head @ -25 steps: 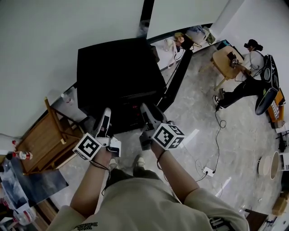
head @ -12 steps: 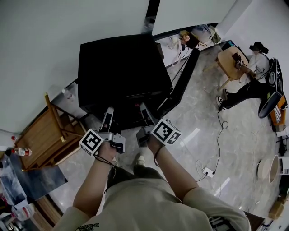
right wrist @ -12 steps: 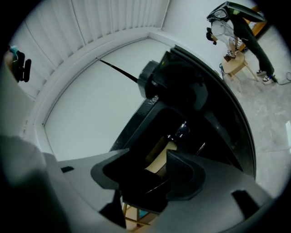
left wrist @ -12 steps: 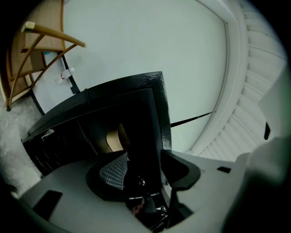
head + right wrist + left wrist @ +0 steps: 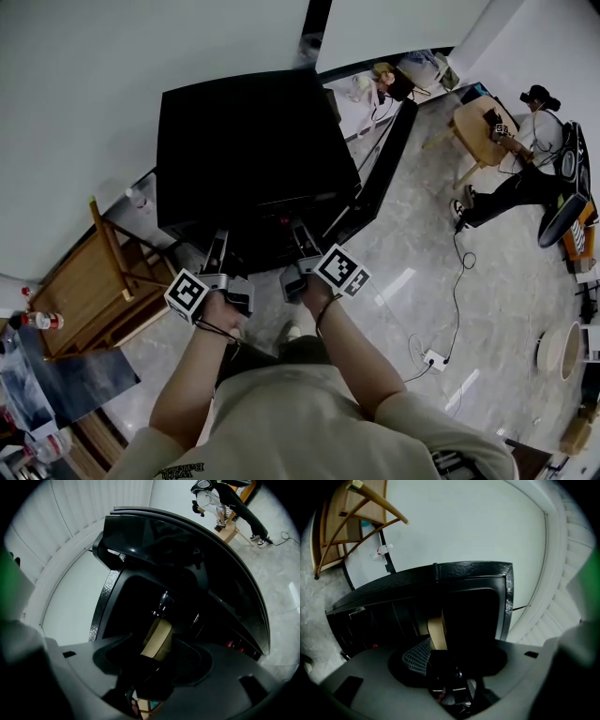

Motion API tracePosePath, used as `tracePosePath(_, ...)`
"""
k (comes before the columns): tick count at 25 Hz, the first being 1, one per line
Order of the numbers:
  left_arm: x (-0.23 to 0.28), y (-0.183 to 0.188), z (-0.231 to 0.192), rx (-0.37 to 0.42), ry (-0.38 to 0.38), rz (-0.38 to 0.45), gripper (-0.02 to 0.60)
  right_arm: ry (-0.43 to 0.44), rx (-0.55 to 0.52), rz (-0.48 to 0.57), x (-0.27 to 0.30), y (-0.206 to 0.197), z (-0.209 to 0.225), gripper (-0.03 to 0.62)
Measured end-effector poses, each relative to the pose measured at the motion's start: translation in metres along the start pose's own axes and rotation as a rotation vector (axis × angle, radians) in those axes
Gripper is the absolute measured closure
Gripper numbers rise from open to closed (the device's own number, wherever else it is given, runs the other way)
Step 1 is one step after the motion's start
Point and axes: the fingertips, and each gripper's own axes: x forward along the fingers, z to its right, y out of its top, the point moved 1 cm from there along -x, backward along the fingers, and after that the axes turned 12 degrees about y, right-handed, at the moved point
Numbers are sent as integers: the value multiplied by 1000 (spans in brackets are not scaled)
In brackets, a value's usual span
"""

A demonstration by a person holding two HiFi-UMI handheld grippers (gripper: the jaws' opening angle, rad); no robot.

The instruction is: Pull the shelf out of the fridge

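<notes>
- My left tool [image 5: 217, 248] and right tool [image 5: 302, 239] have just been opening: jaws apart, nothing between them.
- Black fridge [image 5: 244, 141] ahead, its inside too dark to tell contents.

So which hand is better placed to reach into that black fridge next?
Neither left nor right clearly: the left gripper and right gripper both point into the open fridge, side by side, level. Both jaws have just been opening, with nothing between them. Probably both go in together.

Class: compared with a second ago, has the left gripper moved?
Yes. The left gripper has sunk lower against the black fridge front. Its jaws have just been opening, with nothing seen between them.
</notes>
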Motion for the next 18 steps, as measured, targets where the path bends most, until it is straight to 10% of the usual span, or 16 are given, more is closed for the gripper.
tracePosePath(18, 45, 4, -46, -180, -36, 1, 359, -30, 261, 88, 24, -13, 67, 378)
